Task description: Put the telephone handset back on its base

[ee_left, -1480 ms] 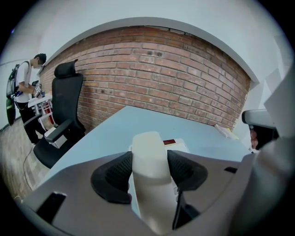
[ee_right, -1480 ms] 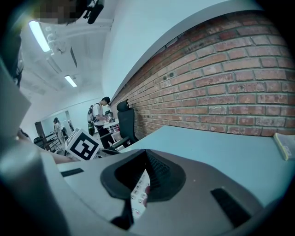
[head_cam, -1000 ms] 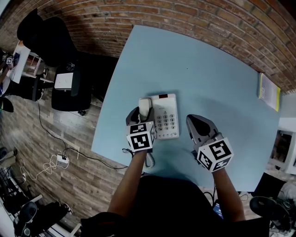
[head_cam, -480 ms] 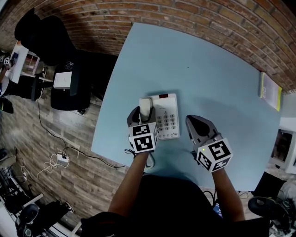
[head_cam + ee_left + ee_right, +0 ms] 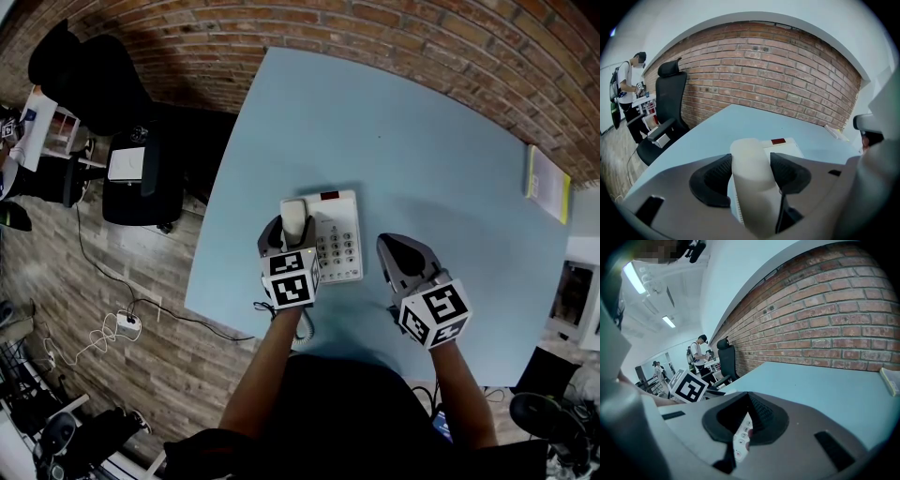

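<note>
Since a second ago, the left gripper (image 5: 292, 236) has been shifted only slightly nearer; little else is changed. The handset (image 5: 294, 217) is pinched between its jaws and is laid along the left side of the base (image 5: 339, 234) on the blue tabletop (image 5: 422, 159). The right gripper (image 5: 401, 255) is held just right of the base, its jaws pressed together with nothing between them.

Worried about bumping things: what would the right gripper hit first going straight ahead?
Likely the telephone base, whose keypad shows just past the tips of the right gripper; depth is unclear, so it may skim bare table instead.
</note>
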Tool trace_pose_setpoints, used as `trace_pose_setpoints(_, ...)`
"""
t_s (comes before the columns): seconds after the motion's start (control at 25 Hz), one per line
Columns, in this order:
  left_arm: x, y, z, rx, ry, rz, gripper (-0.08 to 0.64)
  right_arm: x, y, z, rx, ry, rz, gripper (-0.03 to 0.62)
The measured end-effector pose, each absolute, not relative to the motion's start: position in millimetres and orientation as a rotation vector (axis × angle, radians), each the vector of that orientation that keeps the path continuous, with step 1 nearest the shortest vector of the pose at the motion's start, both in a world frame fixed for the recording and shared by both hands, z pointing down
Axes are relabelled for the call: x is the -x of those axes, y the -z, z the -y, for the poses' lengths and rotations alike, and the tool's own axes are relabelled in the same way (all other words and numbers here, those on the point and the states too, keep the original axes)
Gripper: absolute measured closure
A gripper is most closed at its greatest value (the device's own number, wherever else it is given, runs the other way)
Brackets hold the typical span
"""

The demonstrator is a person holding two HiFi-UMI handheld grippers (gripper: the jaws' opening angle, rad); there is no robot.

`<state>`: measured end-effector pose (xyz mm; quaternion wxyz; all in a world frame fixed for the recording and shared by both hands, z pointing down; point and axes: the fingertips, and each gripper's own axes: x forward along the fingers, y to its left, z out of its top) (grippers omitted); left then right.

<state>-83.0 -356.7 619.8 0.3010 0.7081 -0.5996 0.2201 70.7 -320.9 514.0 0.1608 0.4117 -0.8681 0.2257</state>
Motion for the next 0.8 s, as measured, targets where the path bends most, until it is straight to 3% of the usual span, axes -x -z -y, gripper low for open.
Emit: trace_pose_setpoints(0.8,93,-603,358,-1.927,-0.456,1.602,0.299,-69,-512,315,-1.169,-0.644,2.491,0.58)
